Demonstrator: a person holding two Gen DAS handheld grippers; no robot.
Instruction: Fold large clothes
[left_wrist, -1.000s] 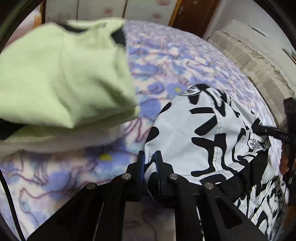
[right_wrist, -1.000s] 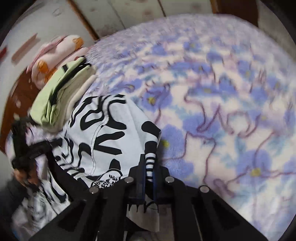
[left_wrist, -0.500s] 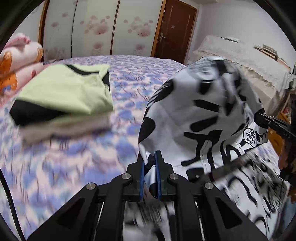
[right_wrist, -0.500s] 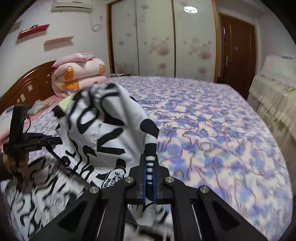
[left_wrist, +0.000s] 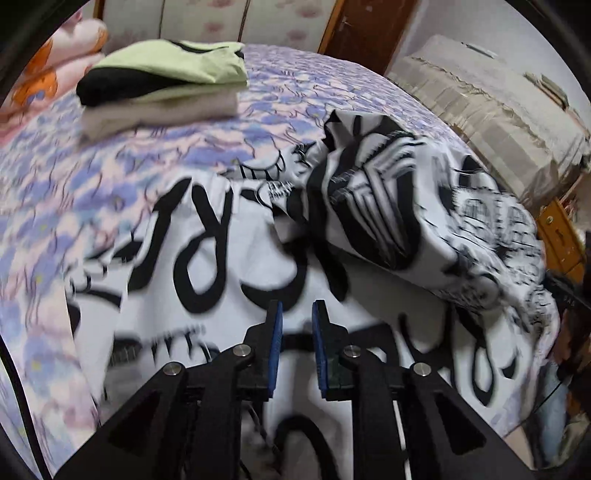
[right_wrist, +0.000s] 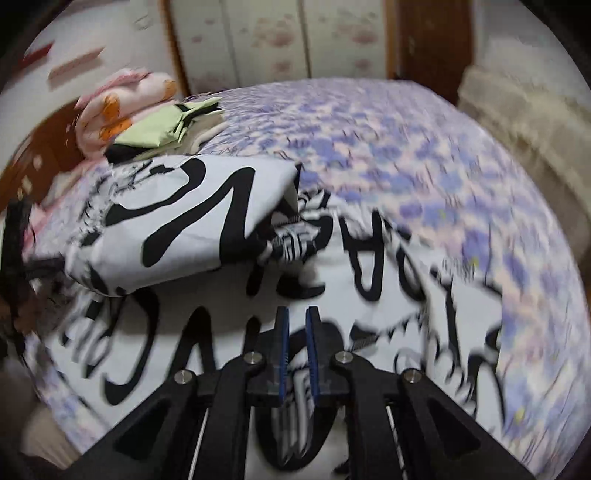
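Note:
A large white garment with bold black lettering (left_wrist: 207, 236) lies spread on the bed, one part folded over its middle (left_wrist: 388, 206). My left gripper (left_wrist: 297, 314) hovers just above the near part of the cloth; its jaws are opening and the blue pads press on nothing. The right wrist view shows the same garment (right_wrist: 184, 221), with a flap doubled over on the left. My right gripper (right_wrist: 295, 314) is over its near edge, jaws opening by a narrow gap. A striped cuff (right_wrist: 295, 398) shows low between the fingers, hanging loose.
A purple flowered blanket (left_wrist: 55, 166) covers the bed (right_wrist: 406, 147). A stack of folded clothes with a light green one on top (left_wrist: 166, 62) sits at the far left, beside a pink quilt (right_wrist: 122, 99). A lace-covered cabinet (left_wrist: 480, 110) stands right of the bed.
Both grippers swept back toward the near edge with the cloth, laying it over the garment. Both then let go; the jaws that pinched fabric now stand apart.

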